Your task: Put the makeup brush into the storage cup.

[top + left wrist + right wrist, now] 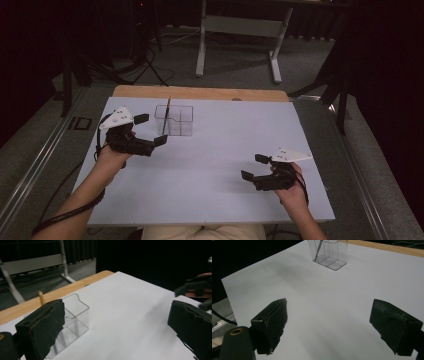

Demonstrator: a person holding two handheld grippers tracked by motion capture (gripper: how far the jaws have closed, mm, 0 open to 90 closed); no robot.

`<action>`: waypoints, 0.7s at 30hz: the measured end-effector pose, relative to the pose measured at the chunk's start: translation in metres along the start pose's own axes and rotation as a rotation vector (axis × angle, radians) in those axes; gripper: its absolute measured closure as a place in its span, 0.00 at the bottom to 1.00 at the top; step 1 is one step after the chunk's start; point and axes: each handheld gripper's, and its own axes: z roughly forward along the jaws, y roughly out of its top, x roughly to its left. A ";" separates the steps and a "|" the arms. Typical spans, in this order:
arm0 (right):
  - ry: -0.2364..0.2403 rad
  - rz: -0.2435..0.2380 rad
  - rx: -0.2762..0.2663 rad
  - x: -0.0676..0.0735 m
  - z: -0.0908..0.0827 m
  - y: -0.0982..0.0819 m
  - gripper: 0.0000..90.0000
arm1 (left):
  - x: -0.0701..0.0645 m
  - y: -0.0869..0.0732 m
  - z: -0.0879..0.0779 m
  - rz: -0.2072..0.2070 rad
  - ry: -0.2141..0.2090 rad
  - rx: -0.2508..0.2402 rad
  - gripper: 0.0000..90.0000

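Two hand-held grippers sit over a white tabletop (210, 165) that takes up most of what I see from the high view, with a strip of bare wood (200, 93) along its far edge. Beyond it, on the grey floor, stands a pale metal frame (240, 30). On the tabletop, far and left of centre, is a clear plastic organizer (175, 120) split into compartments, and a thin stick (166, 116) stands tilted in its left compartment. My left hand-held gripper (150, 131) is just beside the organizer, its jaws wide apart and holding nothing; in the left gripper view the organizer (75, 317) sits partly behind one jaw. My right hand-held gripper (254, 167) hovers near the right front, well apart from the organizer, jaws spread and bare. Nothing lies between it and the organizer (328, 253).
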 end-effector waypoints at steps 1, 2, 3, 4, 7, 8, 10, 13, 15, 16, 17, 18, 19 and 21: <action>0.002 0.001 0.000 0.000 0.000 0.000 0.16 | -0.002 -0.001 -0.001 0.005 -0.007 -0.001 0.02; 0.000 0.000 0.000 -0.001 0.000 0.000 0.16 | -0.004 -0.002 -0.001 0.006 -0.014 0.002 0.02; 0.000 0.000 0.000 -0.001 0.000 0.000 0.16 | -0.006 -0.004 -0.001 0.005 -0.018 0.006 0.02; 0.001 0.001 -0.001 -0.001 0.000 0.000 0.16 | -0.008 -0.005 -0.002 0.005 -0.025 0.006 0.02; -0.002 -0.002 0.000 -0.001 0.000 0.000 0.16 | -0.012 -0.011 -0.002 0.015 -0.029 0.020 0.02; -0.001 -0.001 -0.002 -0.001 0.000 0.000 0.16 | -0.013 -0.013 -0.002 0.014 -0.031 0.020 0.02; -0.005 -0.003 -0.001 -0.001 -0.001 0.000 0.16 | -0.015 -0.017 -0.002 0.015 -0.035 0.026 0.02; -0.006 -0.001 0.000 -0.001 -0.001 0.000 0.16 | -0.018 -0.023 -0.003 0.029 -0.043 0.031 0.02; -0.006 -0.001 -0.001 -0.001 -0.001 0.000 0.16 | -0.020 -0.028 -0.004 0.035 -0.045 0.036 0.02; -0.007 -0.003 -0.001 -0.001 -0.001 0.000 0.16 | -0.020 -0.030 -0.004 0.032 -0.050 0.035 0.02; -0.006 -0.002 -0.001 -0.001 -0.001 0.000 0.16 | -0.020 -0.032 -0.005 0.028 -0.053 0.035 0.02; -0.004 -0.001 -0.002 -0.001 -0.001 0.000 0.16 | -0.021 -0.034 -0.005 0.026 -0.054 0.034 0.02; -0.008 -0.004 0.000 -0.001 -0.001 0.000 0.16 | -0.022 -0.036 -0.006 0.028 -0.056 0.034 0.02; -0.008 -0.004 0.002 -0.001 -0.001 0.000 0.16 | -0.023 -0.041 -0.006 0.025 -0.064 0.037 0.02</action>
